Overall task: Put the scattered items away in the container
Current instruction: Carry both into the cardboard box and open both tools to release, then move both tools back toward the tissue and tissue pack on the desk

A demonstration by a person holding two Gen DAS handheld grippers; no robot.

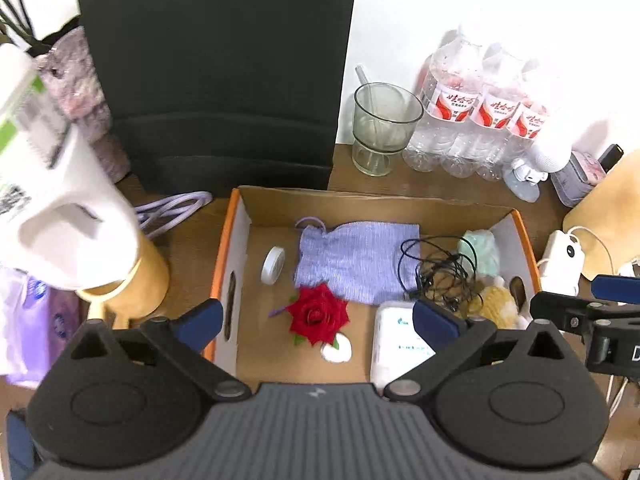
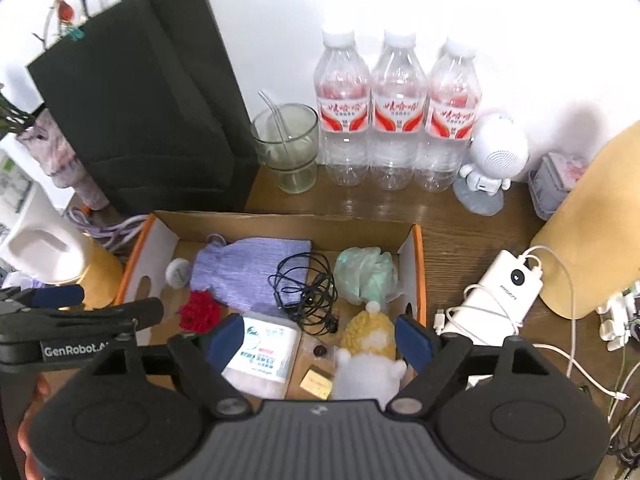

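Note:
An open cardboard box (image 1: 236, 240) (image 2: 416, 264) with orange edges holds a purple pouch (image 1: 356, 260) (image 2: 248, 276), a red rose (image 1: 318, 314) (image 2: 200, 312), a tape roll (image 1: 273, 265), black earphones (image 1: 440, 272) (image 2: 308, 296), a tissue pack (image 1: 394, 344) (image 2: 262, 356), a green bag (image 2: 366, 272) and a yellow-white plush (image 2: 368, 348). My left gripper (image 1: 320, 320) is open and empty above the box's near side. My right gripper (image 2: 320, 338) is open and empty above the tissue pack and plush.
Behind the box stand a black paper bag (image 1: 216, 72) (image 2: 144, 100), a glass cup (image 1: 380, 128) (image 2: 288, 148) and three water bottles (image 2: 396, 120). A white power bank (image 2: 500, 292) with cable lies right of the box. A white kettle (image 1: 52, 184) stands at the left.

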